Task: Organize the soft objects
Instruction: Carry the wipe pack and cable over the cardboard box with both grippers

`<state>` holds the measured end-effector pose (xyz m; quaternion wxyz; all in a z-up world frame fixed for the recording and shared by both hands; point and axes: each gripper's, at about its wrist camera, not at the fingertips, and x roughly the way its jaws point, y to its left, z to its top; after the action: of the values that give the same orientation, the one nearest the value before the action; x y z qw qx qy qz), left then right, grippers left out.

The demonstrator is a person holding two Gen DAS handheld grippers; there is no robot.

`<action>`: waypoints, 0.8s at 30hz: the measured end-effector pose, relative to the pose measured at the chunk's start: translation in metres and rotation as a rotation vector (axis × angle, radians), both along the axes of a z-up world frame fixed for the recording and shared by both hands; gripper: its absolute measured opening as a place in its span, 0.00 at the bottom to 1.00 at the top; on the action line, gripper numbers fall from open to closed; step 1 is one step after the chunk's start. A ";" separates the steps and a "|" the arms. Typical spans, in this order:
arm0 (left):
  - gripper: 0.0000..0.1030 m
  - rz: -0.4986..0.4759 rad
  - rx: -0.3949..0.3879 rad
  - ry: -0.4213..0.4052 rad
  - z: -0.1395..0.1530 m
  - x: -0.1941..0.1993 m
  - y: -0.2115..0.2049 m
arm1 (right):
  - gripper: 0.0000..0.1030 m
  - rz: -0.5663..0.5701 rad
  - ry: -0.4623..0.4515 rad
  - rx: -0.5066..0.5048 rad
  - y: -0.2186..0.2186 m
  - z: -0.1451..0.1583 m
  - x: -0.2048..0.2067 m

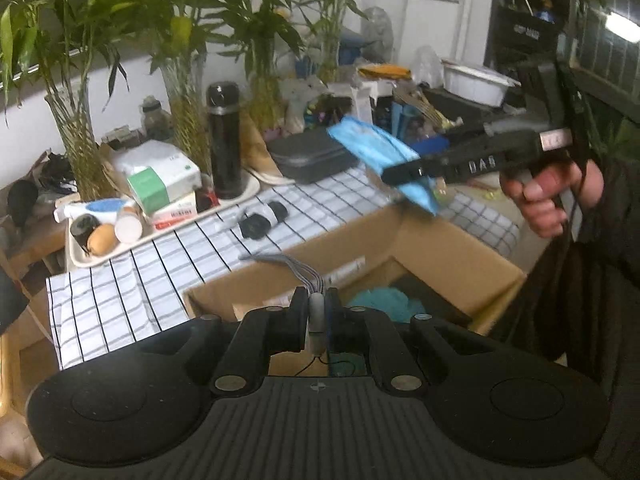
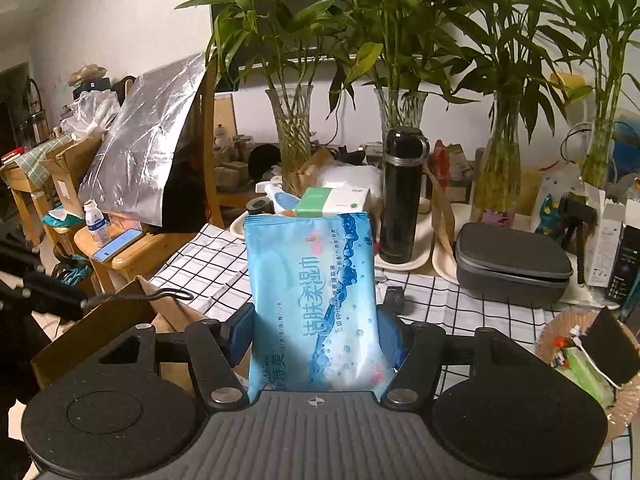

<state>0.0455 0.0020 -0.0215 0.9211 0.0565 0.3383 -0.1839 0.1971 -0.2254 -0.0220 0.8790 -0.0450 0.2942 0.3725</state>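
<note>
My right gripper [image 2: 316, 336] is shut on a blue wet-wipes pack [image 2: 312, 292] that stands upright between its fingers. In the left wrist view the pack [image 1: 380, 160] hangs in the right gripper [image 1: 400, 176] above the far edge of an open cardboard box [image 1: 440, 248]. My left gripper [image 1: 316, 312] is shut on a grey striped cord item [image 1: 288, 264] with a grey tab, held over the box's near side. A teal soft thing [image 1: 384, 304] lies inside the box.
A checked tablecloth [image 1: 132, 292] covers the table. On it are a rolled black-and-white item [image 1: 264, 220], a grey zip case [image 1: 312, 156], a black flask [image 1: 225, 140], a tray of toiletries [image 1: 112, 224], glass vases of bamboo [image 1: 80, 148] and a basket [image 2: 584, 356].
</note>
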 end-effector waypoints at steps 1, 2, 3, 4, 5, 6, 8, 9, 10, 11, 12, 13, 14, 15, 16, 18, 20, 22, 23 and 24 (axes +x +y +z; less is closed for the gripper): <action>0.09 0.001 0.002 0.004 -0.002 -0.002 -0.001 | 0.64 -0.001 -0.001 0.001 -0.001 0.000 -0.001; 0.09 0.003 0.007 0.009 -0.005 -0.003 -0.002 | 0.64 -0.002 -0.002 0.003 -0.002 0.001 -0.002; 0.09 0.003 0.012 0.018 -0.008 -0.004 -0.003 | 0.64 -0.005 -0.004 0.004 -0.002 0.001 -0.003; 0.09 0.002 0.016 0.026 -0.012 -0.005 -0.004 | 0.64 -0.006 -0.006 0.007 -0.003 0.002 -0.005; 0.09 0.006 0.018 0.031 -0.014 -0.006 -0.004 | 0.64 -0.007 -0.007 0.009 -0.004 0.002 -0.006; 0.09 0.010 0.020 0.035 -0.016 -0.007 -0.005 | 0.64 -0.006 -0.008 0.012 -0.004 0.002 -0.008; 0.09 0.019 0.025 0.038 -0.018 -0.009 -0.005 | 0.64 -0.001 -0.011 0.015 -0.004 0.003 -0.011; 0.09 0.025 0.025 0.040 -0.018 -0.010 -0.004 | 0.64 0.003 -0.014 0.016 -0.004 0.003 -0.012; 0.10 0.034 0.023 0.049 -0.019 -0.010 -0.004 | 0.64 0.007 -0.015 0.016 -0.004 0.003 -0.014; 0.10 0.036 0.020 0.061 -0.020 -0.010 -0.003 | 0.64 0.011 -0.015 0.016 -0.004 0.003 -0.016; 0.10 0.033 0.016 0.074 -0.020 -0.011 -0.003 | 0.64 0.014 -0.017 0.014 -0.003 0.003 -0.017; 0.11 0.033 0.019 0.086 -0.021 -0.011 -0.003 | 0.64 0.018 -0.019 0.014 -0.003 0.003 -0.018; 0.13 0.040 0.029 0.093 -0.022 -0.012 -0.003 | 0.64 0.022 -0.019 0.016 -0.003 0.003 -0.020; 0.20 0.048 0.039 0.100 -0.023 -0.013 -0.004 | 0.64 0.027 -0.019 0.016 -0.003 0.003 -0.022; 0.31 0.057 0.045 0.106 -0.024 -0.014 -0.003 | 0.64 0.034 -0.021 0.016 -0.003 0.004 -0.024; 0.41 0.074 0.034 0.107 -0.024 -0.017 -0.002 | 0.64 0.045 -0.023 0.014 -0.002 0.004 -0.027; 0.42 0.080 0.010 0.108 -0.022 -0.020 0.001 | 0.64 0.060 -0.020 0.012 -0.002 0.003 -0.031; 0.42 0.084 -0.001 0.105 -0.020 -0.023 0.001 | 0.64 0.074 -0.020 0.002 -0.001 0.002 -0.034; 0.42 0.086 -0.001 0.100 -0.019 -0.025 0.001 | 0.64 0.083 -0.017 -0.001 0.000 0.002 -0.036; 0.42 0.087 0.000 0.096 -0.018 -0.027 0.001 | 0.64 0.096 -0.014 -0.006 0.001 0.001 -0.037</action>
<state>0.0189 0.0029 -0.0394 0.9110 0.0327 0.3843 -0.1461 0.1597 -0.2247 -0.0211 0.8620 -0.0642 0.2867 0.4130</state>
